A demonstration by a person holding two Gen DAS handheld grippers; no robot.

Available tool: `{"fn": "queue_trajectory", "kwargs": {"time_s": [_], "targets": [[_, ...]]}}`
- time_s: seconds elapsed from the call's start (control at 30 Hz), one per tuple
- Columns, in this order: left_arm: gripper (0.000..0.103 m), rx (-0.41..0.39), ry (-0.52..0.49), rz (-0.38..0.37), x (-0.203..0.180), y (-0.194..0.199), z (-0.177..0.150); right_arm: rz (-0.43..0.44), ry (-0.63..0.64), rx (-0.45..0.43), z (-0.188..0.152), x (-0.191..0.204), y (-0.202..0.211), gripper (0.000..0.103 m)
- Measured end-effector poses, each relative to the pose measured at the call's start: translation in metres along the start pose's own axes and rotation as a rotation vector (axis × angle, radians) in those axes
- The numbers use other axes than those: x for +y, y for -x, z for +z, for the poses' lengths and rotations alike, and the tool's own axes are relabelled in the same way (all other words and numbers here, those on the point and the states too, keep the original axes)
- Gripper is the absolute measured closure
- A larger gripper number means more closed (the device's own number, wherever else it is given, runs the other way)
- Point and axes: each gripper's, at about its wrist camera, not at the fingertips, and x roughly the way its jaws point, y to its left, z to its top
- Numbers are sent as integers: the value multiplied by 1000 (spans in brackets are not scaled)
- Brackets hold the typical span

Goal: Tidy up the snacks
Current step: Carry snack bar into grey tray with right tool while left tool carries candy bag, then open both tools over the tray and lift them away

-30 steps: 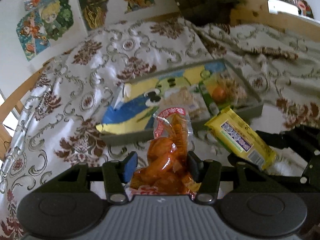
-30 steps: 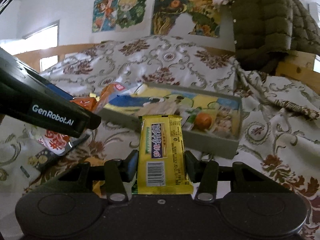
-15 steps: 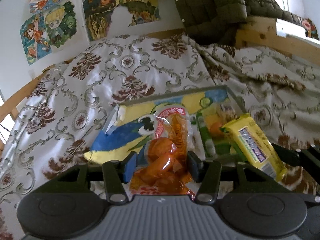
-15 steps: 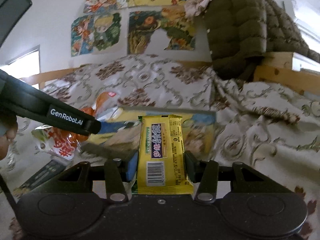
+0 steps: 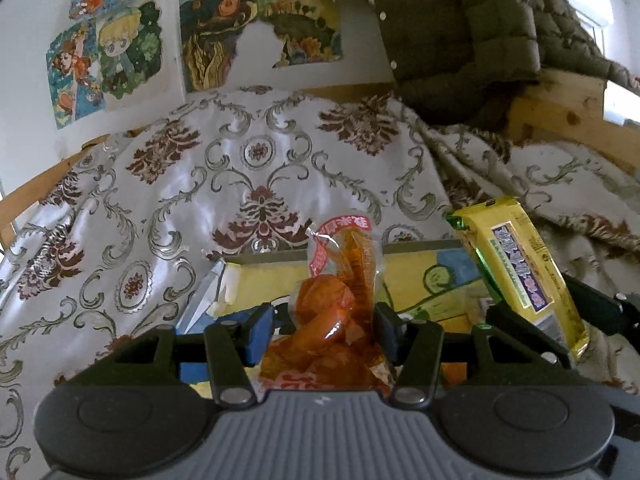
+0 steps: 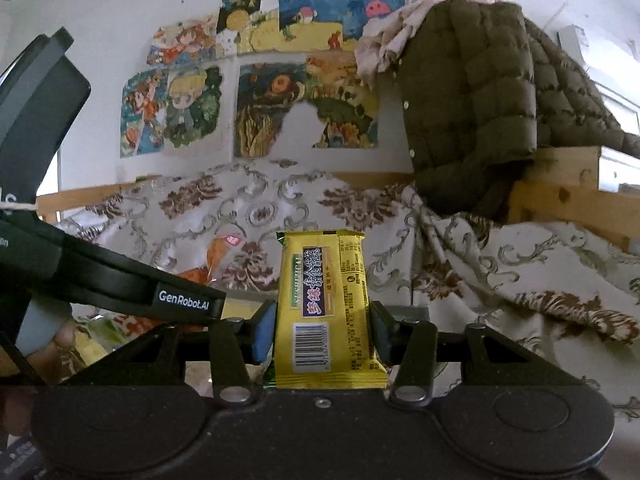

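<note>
My left gripper (image 5: 326,326) is shut on a clear bag of orange snacks (image 5: 340,300) with a red label, held upright over the grey tray (image 5: 280,258) with a yellow and blue picture inside. My right gripper (image 6: 324,332) is shut on a yellow snack bar (image 6: 326,304) with a barcode, held upright. The yellow bar also shows in the left wrist view (image 5: 520,272), at the right above the tray. The left gripper's black body (image 6: 120,288) and the orange bag (image 6: 218,258) show at the left of the right wrist view.
A floral bedspread (image 5: 168,200) covers the bed around the tray. A green quilted jacket (image 6: 480,96) hangs on a wooden frame (image 6: 560,196) at the right. Cartoon posters (image 6: 176,108) hang on the white wall behind.
Both grippers have moved forward and tilted up with their snacks. The tray has dropped low in both views and its contents are now mostly hidden.
</note>
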Motion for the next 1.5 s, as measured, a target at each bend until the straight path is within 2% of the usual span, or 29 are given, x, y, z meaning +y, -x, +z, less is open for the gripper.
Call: {"fn": "queue_trajectory", "kwargs": {"time_s": [0.27, 0.6, 1.23, 1.37, 1.5], "targets": [[45, 68, 32, 11, 2, -40, -16, -16, 18, 96, -21, 3, -26, 52], [44, 85, 26, 17, 1, -49, -23, -33, 2, 168, -34, 4, -42, 52], [42, 115, -48, 23, -12, -46, -21, -55, 24, 192, -35, 5, -44, 49], [36, 109, -61, 25, -14, -38, -19, -67, 24, 185, -29, 5, -38, 47], [26, 86, -57, 26, -12, -22, -12, -86, 17, 166, -17, 2, -27, 38]]}}
